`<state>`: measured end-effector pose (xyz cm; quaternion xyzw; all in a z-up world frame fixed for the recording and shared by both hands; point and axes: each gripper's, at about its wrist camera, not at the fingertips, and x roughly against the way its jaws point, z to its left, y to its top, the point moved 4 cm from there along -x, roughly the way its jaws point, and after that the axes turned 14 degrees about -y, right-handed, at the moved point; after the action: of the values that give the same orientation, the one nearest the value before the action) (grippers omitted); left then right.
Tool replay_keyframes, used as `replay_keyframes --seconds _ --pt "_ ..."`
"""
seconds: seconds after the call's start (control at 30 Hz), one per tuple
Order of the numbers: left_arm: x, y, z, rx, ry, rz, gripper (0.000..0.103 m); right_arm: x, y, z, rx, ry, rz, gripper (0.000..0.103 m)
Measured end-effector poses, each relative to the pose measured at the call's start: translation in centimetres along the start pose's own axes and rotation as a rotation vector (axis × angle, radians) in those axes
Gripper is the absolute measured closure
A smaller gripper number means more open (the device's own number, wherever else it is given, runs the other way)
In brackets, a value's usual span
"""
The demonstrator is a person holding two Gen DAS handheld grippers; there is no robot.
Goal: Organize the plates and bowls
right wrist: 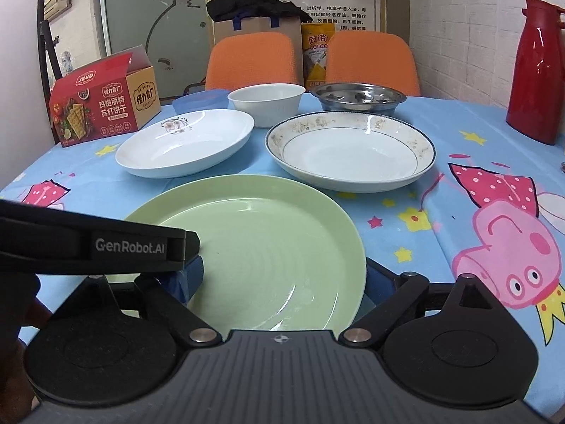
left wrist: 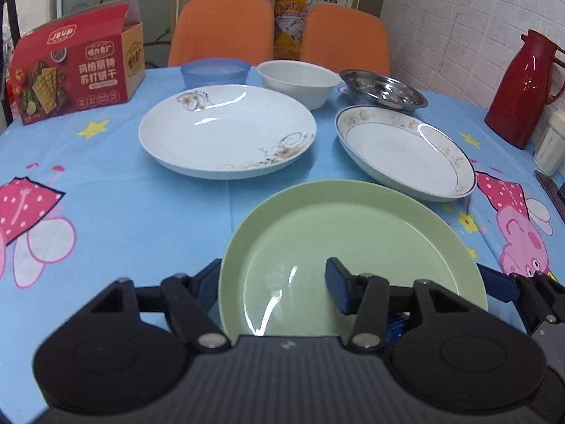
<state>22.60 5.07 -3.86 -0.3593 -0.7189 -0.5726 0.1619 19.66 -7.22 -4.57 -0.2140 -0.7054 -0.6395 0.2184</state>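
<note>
Both tongs engaging the round pale-green plastic plate [right wrist: 268,247] at the worktop's near edge.
Left tongs [left wrist: 273,284] narrow, straddling the plate's left rim; whether the pads press, I cannot tell. Right tongs [right wrist: 282,275] half-wide around it, not gripping. Next: clamp, lift towards the white patterned plates behind.

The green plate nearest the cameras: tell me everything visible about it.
The green plate is pale green, round, glossy and empty, with a raised rim and faint concentric rings inside. It sits on the blue cartoon tablecloth, the nearest of three plates. The left hand-held gripper straddles its left rim, one blue pad inside; the right hand-held gripper brackets its near part.
</note>
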Motion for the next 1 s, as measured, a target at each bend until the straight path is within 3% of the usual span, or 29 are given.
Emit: replay_keyframes --seconds 0.1,0.2,0.43,0.57,0.8,0.87,0.93,1.0 --pt "2.3 0.2 1.4 0.022 0.035 -0.047 0.052 1.4 0.7 1.8 0.024 -0.005 -0.046 0.021" --pt "4.3 0.4 3.8 0.046 0.082 -0.069 0.052 2.0 1.5 4.1 0.036 0.057 -0.069 0.021" --pt "6.4 -0.8 9.9 0.102 0.203 -0.056 0.052 1.5 1.1 10.7 0.103 0.185 -0.039 0.020" --pt "5.8 -1.1 11.7 0.128 0.201 -0.055 0.052 0.8 0.5 12.8 0.134 0.196 -0.014 0.020" --pt "5.1 -1.1 11.4 0.109 0.170 -0.070 0.051 0.3 0.5 12.6 0.145 0.179 -0.001 0.019" --pt "5.2 -1.3 11.3 0.103 0.166 -0.075 0.045 0.5 0.4 12.5 0.144 0.180 0.000 0.019" --pt "4.9 -1.4 11.2 0.096 0.149 -0.066 0.029 0.5 0.3 12.7 0.151 0.182 -0.004 0.018" --pt "5.2 -1.1 11.4 0.105 0.127 -0.068 0.025 0.3 0.6 12.5 0.155 0.206 0.008 0.019"
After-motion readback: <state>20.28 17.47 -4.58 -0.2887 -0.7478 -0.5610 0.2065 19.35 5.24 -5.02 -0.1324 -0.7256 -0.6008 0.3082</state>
